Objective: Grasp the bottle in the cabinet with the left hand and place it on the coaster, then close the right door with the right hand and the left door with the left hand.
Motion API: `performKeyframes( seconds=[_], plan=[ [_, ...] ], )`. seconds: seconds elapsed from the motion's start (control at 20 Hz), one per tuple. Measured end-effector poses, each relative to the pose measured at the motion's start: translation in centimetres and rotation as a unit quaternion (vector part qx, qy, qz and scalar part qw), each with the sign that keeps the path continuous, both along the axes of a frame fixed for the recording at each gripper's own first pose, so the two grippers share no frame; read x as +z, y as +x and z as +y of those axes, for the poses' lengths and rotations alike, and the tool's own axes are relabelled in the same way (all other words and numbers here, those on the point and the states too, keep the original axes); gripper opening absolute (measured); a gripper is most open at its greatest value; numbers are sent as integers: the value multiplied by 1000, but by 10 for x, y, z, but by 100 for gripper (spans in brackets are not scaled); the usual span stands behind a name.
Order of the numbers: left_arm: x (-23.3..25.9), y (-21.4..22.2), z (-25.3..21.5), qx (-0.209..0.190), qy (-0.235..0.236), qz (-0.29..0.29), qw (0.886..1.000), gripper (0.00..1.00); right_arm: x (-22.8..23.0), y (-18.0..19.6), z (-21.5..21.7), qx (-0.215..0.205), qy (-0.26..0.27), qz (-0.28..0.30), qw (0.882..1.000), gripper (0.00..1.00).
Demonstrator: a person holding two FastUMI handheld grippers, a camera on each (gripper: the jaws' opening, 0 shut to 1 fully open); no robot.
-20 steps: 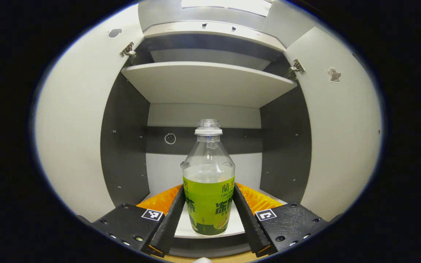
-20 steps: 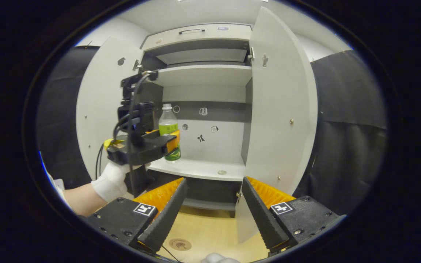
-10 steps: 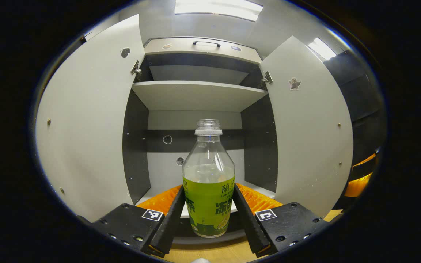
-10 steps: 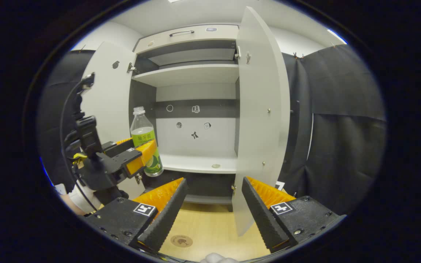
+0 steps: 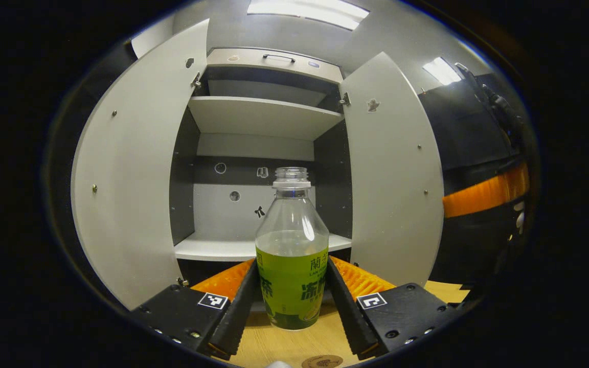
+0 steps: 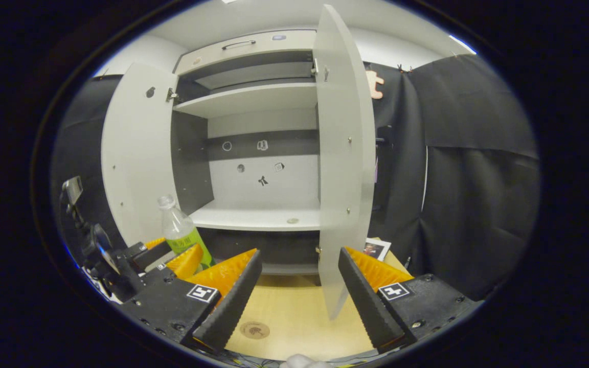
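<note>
In the left gripper view, the left gripper (image 5: 292, 296) was clamped on the bottle (image 5: 292, 255), one finger pressed against each side of the green label, low on the body where the hold would be steadiest. The bottle stood upright in that hold, uncapped, part full of clear liquid, so keeping it level mattered. It hung above the counter (image 5: 274, 342), clear of the shelf (image 5: 207, 249) of the cabinet behind it. The coaster (image 5: 322, 362) peeped in at the near edge of the counter, just below and slightly right of the bottle's base; I judged the bottle was on its way down to it. The left door (image 5: 131, 179) and right door (image 5: 394, 179) both stood wide open.

In the right gripper view, the right gripper (image 6: 294, 286) waited with its fingers spread and nothing between them, raised over the counter (image 6: 299, 317). It faced the edge of the right door (image 6: 343, 153), probably held ready to push that door closed once the bottle was set down. At the lower left the left gripper (image 6: 172, 255) carried the bottle (image 6: 179, 232), tilted in this lens. The coaster (image 6: 254, 329) lay on the counter near its front edge, bare.
</note>
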State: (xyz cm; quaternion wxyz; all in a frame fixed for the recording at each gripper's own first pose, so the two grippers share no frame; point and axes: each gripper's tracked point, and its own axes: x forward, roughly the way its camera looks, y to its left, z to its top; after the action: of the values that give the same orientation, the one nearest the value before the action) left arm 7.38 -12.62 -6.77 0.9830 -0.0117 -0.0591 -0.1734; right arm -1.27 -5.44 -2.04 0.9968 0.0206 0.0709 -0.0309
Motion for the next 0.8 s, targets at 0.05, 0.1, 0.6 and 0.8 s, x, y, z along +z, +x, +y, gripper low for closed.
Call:
performKeyframes(
  seconds=[0.05,0.1,0.6,0.8],
  plan=[
    [-12,-5,-4,-5,2,3,1000,76,0,-1,1,1,-1,2,1000,99],
    [-24,-9,-8,-9,0,8,1000,76,-1,-2,1,2,-2,3,1000,99],
    [-145,-28,-40,-50,-15,53,997,77,-10,-10,-5,-3,-20,27,999,96],
    [-193,-33,-48,-61,-19,81,995,77,-13,-10,-4,-5,-26,38,999,100]
  ],
)
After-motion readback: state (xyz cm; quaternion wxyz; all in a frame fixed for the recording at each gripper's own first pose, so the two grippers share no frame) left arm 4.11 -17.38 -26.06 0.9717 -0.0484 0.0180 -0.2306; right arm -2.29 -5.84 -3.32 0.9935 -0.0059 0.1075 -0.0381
